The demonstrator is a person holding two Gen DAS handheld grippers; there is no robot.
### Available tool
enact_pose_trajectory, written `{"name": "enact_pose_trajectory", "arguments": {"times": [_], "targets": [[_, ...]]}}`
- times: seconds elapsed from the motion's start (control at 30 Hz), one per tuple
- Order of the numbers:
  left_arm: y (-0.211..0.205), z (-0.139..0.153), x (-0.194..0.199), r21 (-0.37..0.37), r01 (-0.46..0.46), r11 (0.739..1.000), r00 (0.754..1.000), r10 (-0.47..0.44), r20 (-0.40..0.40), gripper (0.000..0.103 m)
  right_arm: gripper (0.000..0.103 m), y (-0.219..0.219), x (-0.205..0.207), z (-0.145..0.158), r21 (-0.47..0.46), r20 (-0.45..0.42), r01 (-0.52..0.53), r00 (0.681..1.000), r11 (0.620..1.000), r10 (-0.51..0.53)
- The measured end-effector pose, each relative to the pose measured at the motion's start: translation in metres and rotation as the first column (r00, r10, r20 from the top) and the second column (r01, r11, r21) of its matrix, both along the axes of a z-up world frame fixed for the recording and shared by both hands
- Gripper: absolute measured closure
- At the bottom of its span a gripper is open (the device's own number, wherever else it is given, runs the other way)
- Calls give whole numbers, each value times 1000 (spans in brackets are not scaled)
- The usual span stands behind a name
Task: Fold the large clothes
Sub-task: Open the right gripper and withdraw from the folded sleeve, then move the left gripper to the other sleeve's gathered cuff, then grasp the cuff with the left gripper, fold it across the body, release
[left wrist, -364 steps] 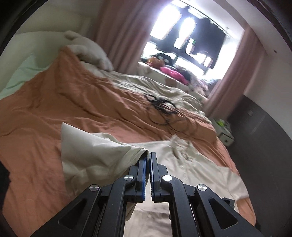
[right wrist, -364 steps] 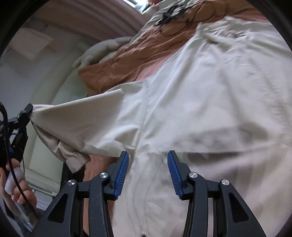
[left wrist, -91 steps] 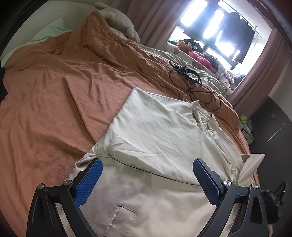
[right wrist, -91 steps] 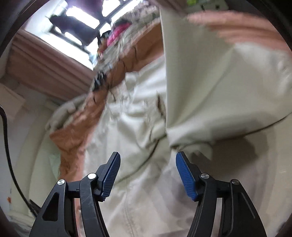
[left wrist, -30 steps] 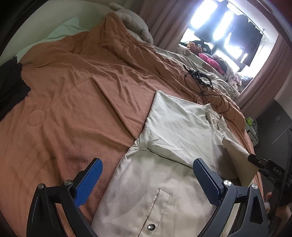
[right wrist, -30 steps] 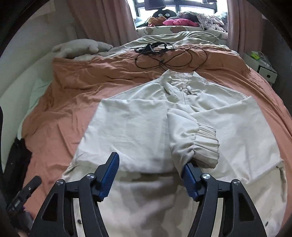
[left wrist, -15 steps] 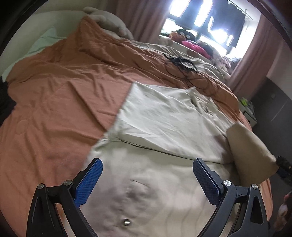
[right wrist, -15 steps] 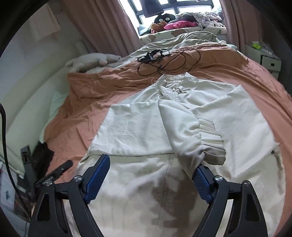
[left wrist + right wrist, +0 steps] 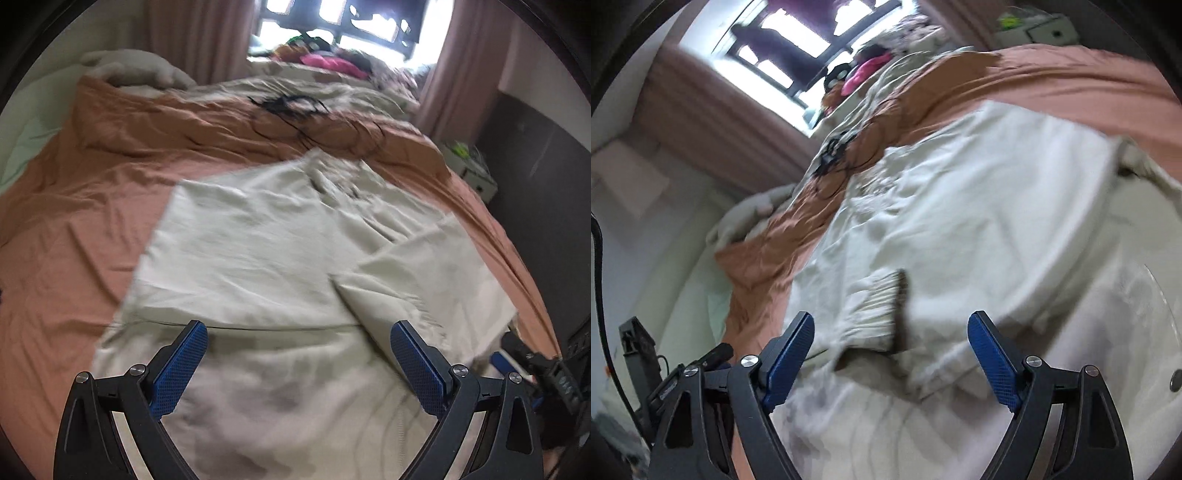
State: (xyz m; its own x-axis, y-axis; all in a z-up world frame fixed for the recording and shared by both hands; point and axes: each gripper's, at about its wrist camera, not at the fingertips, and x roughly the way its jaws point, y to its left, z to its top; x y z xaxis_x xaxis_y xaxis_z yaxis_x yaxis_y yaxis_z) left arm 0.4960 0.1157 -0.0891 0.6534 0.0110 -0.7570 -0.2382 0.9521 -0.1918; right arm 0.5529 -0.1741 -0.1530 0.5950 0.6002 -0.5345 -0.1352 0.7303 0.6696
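Observation:
A large cream jacket (image 9: 258, 258) lies spread front-up on the bed, with both sleeves folded in over its chest. Its right sleeve (image 9: 406, 280) crosses the body at a slant. My left gripper (image 9: 295, 362) hovers above the jacket's lower half, open, with nothing between its blue pads. In the right wrist view the jacket (image 9: 979, 206) fills the frame, tilted. The sleeve's gathered cuff (image 9: 871, 314) lies loose on the cloth just ahead of my right gripper (image 9: 890, 354), which stands open and clear of it.
An orange blanket (image 9: 92, 221) covers the bed around the jacket. Black cables (image 9: 291, 107) lie beyond the collar, and a pale plush toy (image 9: 136, 70) sits at the far left. A cluttered window sill (image 9: 325, 59) and curtains are behind. A white box (image 9: 469, 166) stands beside a dark wall at right.
Both grippers swept sideways over the jacket and rolled. The right jaws widened, and the sleeve cuff that sat against the right finger now lies free on the jacket.

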Motion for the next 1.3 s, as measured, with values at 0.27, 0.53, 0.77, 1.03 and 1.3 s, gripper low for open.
{"name": "enact_pose_trajectory", "arguments": {"times": [0.27, 0.53, 0.77, 1.03, 1.3], "targets": [[-80, -18, 46, 61, 161, 985, 985, -156, -73, 3, 18, -46, 6, -25, 76, -96, 172, 982, 982, -164], [-137, -37, 76, 157, 263, 952, 953, -232, -193, 3, 38, -85, 11, -45, 105, -178, 263, 954, 959, -242], [-154, -71, 82, 302, 344, 889, 915, -244, -322, 28, 49, -109, 14, -55, 127, -210, 302, 939, 945, -272], [-75, -44, 72, 241, 145, 960, 971, -91, -220, 37, 49, -110, 13, -56, 118, -208, 298, 940, 947, -269], [4, -34, 49, 141, -32, 989, 978, 60, -197, 37, 49, -106, 13, -53, 102, -200, 288, 944, 952, -264]]}}
